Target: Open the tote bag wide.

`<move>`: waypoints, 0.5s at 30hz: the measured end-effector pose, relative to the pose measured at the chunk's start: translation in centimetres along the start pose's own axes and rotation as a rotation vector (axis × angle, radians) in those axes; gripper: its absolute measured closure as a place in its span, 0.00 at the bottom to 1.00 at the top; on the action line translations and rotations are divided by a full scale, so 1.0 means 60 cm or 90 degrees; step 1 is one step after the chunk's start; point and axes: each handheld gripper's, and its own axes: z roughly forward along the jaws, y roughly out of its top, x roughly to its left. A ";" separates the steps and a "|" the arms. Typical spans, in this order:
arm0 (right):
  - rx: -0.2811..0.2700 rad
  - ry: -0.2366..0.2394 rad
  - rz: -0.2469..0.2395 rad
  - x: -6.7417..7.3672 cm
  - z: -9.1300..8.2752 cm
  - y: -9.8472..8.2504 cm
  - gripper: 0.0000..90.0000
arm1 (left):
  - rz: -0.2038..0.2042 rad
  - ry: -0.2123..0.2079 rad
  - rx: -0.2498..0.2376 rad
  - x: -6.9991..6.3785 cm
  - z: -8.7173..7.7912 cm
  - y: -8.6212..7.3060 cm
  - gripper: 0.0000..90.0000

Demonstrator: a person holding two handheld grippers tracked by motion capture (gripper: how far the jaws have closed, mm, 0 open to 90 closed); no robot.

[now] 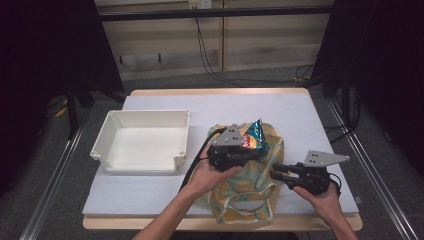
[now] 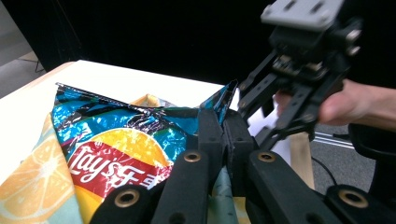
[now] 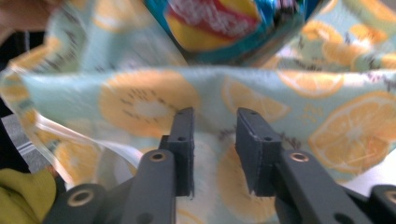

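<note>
Two hand-held grippers work over a fabric tote bag (image 1: 250, 187) printed with orange slices, lying on a white-topped table (image 1: 165, 197). The left gripper (image 1: 250, 150) has its jaws closed tight on the edge of a blue foil chip bag (image 1: 255, 136), which sticks up out of the tote's mouth, at the end of the tote farthest from the person. In the left gripper view the chip bag (image 2: 126, 144) shows its red and yellow logo, its crinkled top corner pinched between the black jaws, with the tote's cloth (image 2: 37, 182) beneath it. The right gripper (image 1: 274, 171) sits at the tote's right edge, its jaws parted with a gap between them; in the right gripper view the pads (image 3: 184, 135) stand apart in front of the tote's printed cloth (image 3: 140, 102) without pressing on it, and the chip bag (image 3: 224, 28) hangs just above. A white plastic bin (image 1: 112, 132) stands left of the tote, apart from it.
</note>
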 end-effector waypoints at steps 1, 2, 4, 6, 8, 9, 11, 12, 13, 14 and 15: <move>-0.006 0.000 0.000 0.002 -0.004 0.003 0.75 | 0.000 0.007 0.002 0.001 0.001 0.000 0.98; -0.013 0.002 -0.003 0.004 -0.007 0.007 0.74 | -0.001 0.006 -0.003 0.003 0.003 -0.001 0.98; -0.023 0.004 -0.007 0.008 -0.013 0.014 0.72 | -0.006 0.006 -0.001 0.005 0.006 -0.003 0.98; -0.036 0.008 -0.007 0.010 -0.016 0.020 0.71 | -0.005 0.006 0.001 0.006 0.010 -0.004 0.98; -0.039 0.017 -0.011 0.014 -0.017 0.023 0.67 | -0.007 0.008 -0.002 0.005 0.013 -0.005 0.98; -0.039 0.020 -0.014 0.015 -0.015 0.024 0.65 | -0.005 0.007 -0.001 0.005 0.015 -0.005 0.98; -0.037 0.031 -0.012 0.019 -0.007 0.026 0.62 | -0.004 0.007 -0.001 0.005 0.019 -0.005 0.98; -0.031 0.033 -0.014 0.022 0.000 0.027 0.60 | -0.003 0.008 0.001 0.005 0.019 -0.004 0.98; -0.027 0.037 -0.016 0.023 0.006 0.027 0.57 | -0.005 0.007 -0.001 0.004 0.021 -0.004 0.98; -0.022 0.041 -0.019 0.025 0.012 0.027 0.55 | -0.004 0.003 -0.004 0.004 0.022 -0.003 0.98; -0.018 0.042 -0.016 0.026 0.020 0.027 0.53 | -0.006 0.004 -0.009 0.004 0.022 -0.002 0.98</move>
